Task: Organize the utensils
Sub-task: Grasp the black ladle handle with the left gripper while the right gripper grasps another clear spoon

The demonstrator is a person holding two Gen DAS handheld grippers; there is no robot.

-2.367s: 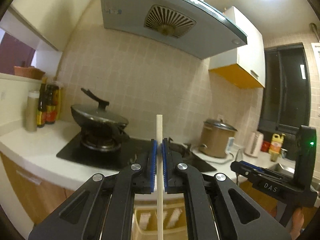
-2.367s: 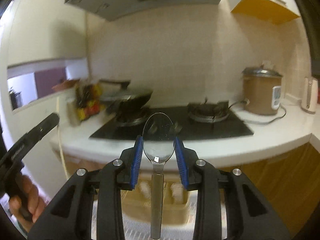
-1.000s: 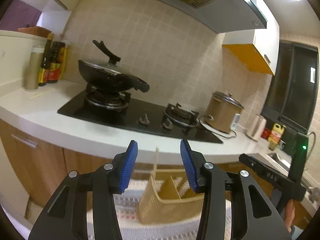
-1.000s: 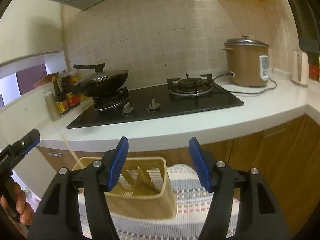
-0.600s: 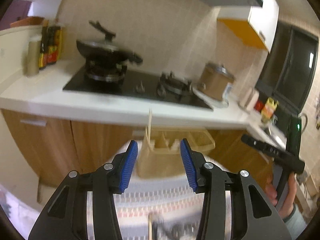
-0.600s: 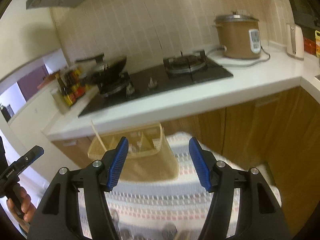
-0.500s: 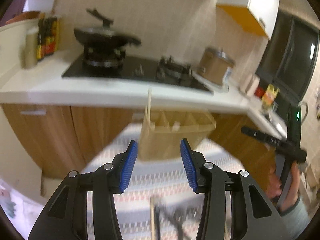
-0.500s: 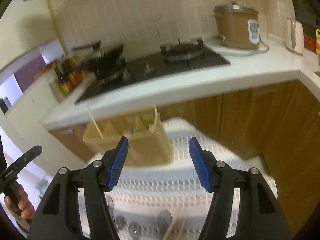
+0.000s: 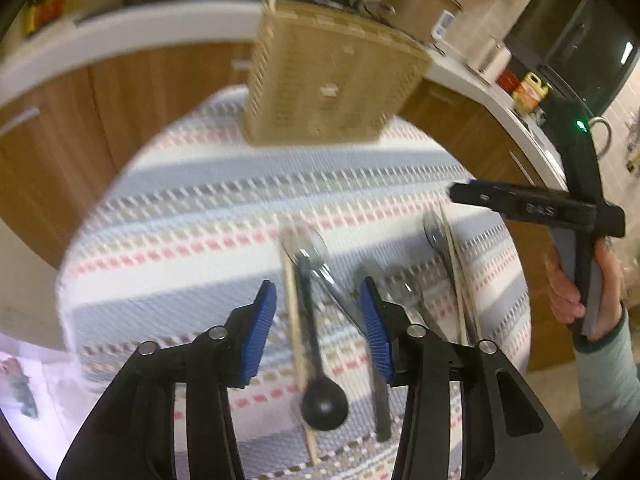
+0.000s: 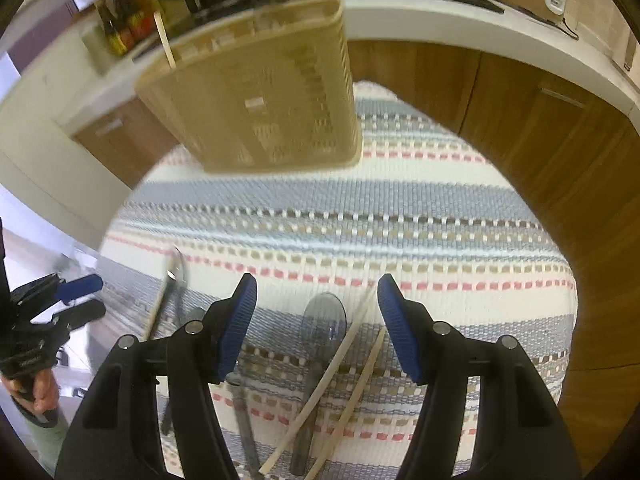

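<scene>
Left gripper hangs above the striped woven cloth, jaws parted and just closing slightly, gripping nothing; a pale wooden chopstick and a black long-handled spoon lie on the cloth below the gap. Right gripper released, jaws wide, over a clear grey plastic spoon and two pale chopsticks. Beige slotted plastic utensil caddy stands on the cloth at 12 o'clock, one chopstick upright at its left end.

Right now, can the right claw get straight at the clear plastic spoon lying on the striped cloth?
Probably yes: the clear plastic spoon lies uncovered between the open right claw, though two pale wooden chopsticks crowd its handle.
</scene>
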